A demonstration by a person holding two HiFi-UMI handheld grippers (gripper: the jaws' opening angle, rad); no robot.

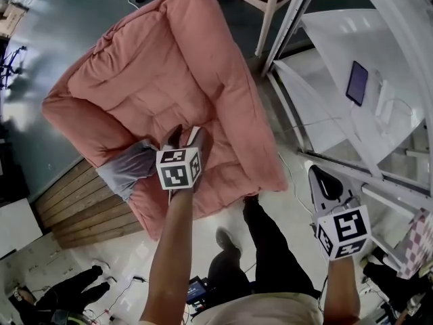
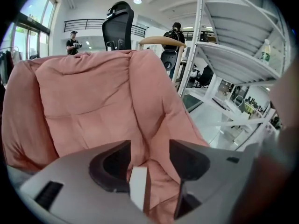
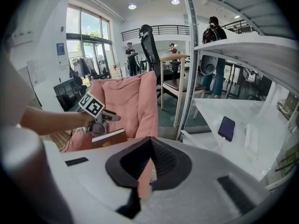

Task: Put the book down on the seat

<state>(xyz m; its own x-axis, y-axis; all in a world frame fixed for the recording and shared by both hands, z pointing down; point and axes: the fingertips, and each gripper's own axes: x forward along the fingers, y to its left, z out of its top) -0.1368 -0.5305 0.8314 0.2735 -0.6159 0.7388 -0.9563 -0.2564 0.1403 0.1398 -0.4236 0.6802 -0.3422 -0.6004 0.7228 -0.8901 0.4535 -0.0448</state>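
A pink padded armchair [image 1: 169, 80] fills the middle of the head view, its seat [image 2: 154, 190] straight ahead in the left gripper view. My left gripper [image 1: 186, 137] hangs low over the seat's front. Its jaws stand apart. A thin brown-covered book [image 2: 138, 188] with white page edges stands on edge between them, close to the left jaw and clear of the right one. From the right gripper view the book [image 3: 108, 137] shows just below the left gripper [image 3: 110, 117]. My right gripper [image 1: 318, 175] is off to the right over the floor, shut and empty.
A grey cloth [image 1: 128, 168] lies on the chair's near arm. A white metal shelf rack [image 1: 338, 66] stands to the right, with a dark phone [image 1: 356, 82] on it. A wooden chair [image 3: 175, 80] is behind the armchair. Wooden planks [image 1: 81, 208] lie at the left. People stand in the background.
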